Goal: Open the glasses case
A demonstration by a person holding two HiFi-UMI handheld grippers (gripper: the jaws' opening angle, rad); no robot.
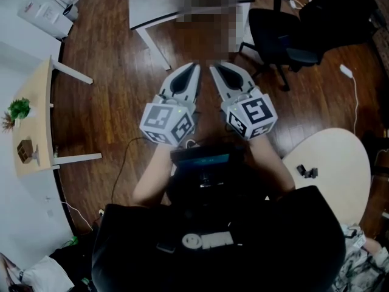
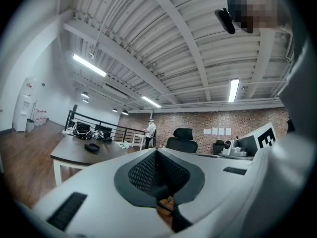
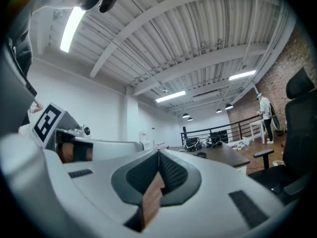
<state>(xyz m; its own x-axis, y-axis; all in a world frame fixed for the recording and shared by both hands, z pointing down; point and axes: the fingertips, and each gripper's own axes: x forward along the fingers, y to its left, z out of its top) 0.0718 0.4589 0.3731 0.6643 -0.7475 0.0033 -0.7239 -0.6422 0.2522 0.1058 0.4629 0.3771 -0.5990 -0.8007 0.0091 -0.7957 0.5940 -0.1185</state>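
No glasses case can be made out in any view. In the head view my left gripper (image 1: 194,67) and right gripper (image 1: 213,68) are held side by side at chest height over the wooden floor, pointing level and away from me. Both are shut with nothing between the jaws. The left gripper view shows its gripper (image 2: 156,150) with the dark pads pressed together. The right gripper view shows its gripper (image 3: 159,152) the same way. A small dark object (image 2: 92,147) lies on a grey desk (image 1: 152,8) ahead; I cannot tell what it is.
A black office chair (image 1: 276,35) stands right of the grey desk. At the left is a wooden table (image 1: 36,139) with a small plant (image 1: 19,108). A round white table (image 1: 340,163) at the right carries small black items (image 1: 307,171). A person (image 2: 150,131) stands far off.
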